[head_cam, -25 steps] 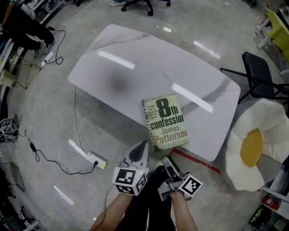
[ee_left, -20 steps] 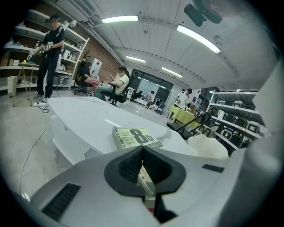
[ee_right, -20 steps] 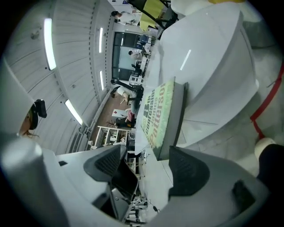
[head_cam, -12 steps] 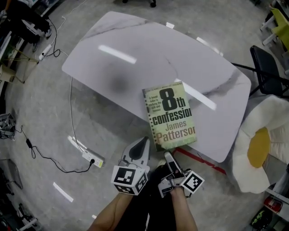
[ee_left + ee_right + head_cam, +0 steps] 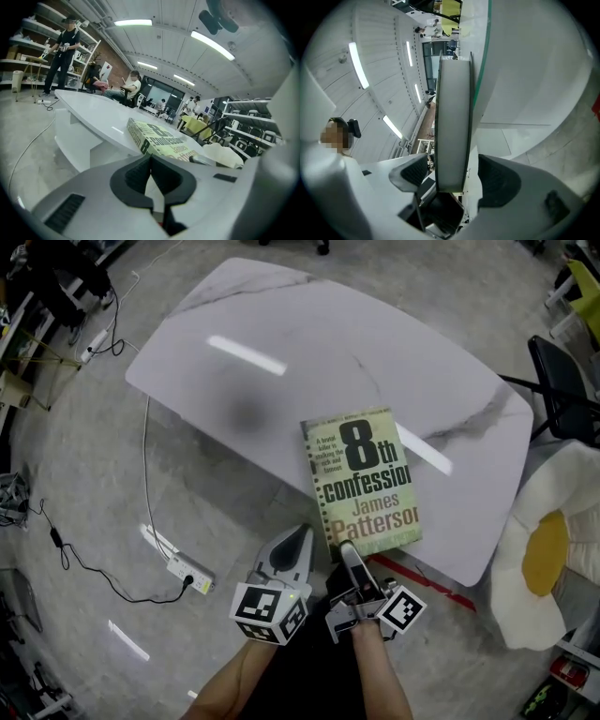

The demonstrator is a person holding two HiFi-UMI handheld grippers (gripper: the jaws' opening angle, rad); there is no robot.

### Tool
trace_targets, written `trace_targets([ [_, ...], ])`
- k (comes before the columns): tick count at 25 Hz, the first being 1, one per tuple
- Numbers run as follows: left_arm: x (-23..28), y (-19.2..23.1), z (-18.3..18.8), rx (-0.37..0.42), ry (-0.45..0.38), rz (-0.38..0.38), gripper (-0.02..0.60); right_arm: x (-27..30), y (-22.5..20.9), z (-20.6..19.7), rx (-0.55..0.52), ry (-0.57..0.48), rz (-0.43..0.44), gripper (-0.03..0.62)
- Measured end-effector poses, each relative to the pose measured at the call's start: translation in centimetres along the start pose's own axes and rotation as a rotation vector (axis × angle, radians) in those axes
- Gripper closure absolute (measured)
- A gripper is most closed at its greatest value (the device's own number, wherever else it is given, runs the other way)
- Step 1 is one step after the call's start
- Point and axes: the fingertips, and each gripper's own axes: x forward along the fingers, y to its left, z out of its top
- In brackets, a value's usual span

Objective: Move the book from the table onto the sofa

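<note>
The book (image 5: 366,482), a pale green paperback with big black title print, lies flat on the white marble table (image 5: 281,343) near its front edge. My right gripper (image 5: 347,551) is turned on its side at the book's near edge. In the right gripper view the book's page edge (image 5: 452,117) stands between the two open jaws, with a gap on the right side. My left gripper (image 5: 299,538) hangs just left of the book, below the table edge, its jaws shut on nothing. The book (image 5: 159,138) lies ahead of it. The white sofa with a yellow centre (image 5: 548,559) sits at right.
A black chair (image 5: 565,390) stands beyond the sofa. On the floor left of me lie a power strip (image 5: 187,570) and a long cable (image 5: 145,474). Red tape (image 5: 431,582) marks the floor under the table's corner. Several people (image 5: 63,51) are in the room behind.
My right gripper has moved forward from short of the table until its jaws straddle the book's near edge. The left gripper has kept its place beside it.
</note>
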Motion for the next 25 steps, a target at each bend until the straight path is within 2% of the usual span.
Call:
trace_targets([
  [3,0.0,0.5,-0.2,-0.013,-0.007,0.007,0.571,0.2,0.0,0.8,0.006,-0.046,0.011,0.273],
  [4,-0.1,0.6,-0.3,-0.013,-0.006,0.009,0.571,0.1,0.0,1.0,0.009,-0.065,0.01,0.379],
  [5,-0.3,0.7,-0.5,-0.014,-0.004,0.012,0.571,0.1,-0.1,1.1,0.013,-0.078,0.007,0.419],
  [16,-1.3,-0.1,-0.8,-0.01,0.027,0.013,0.571,-0.3,0.4,1.1,0.029,-0.104,-0.018,0.424],
  [25,-3.0,-0.6,3.0,0.005,0.004,0.006,0.571,-1.0,3.6,1.2,0.012,-0.126,-0.028,0.425],
])
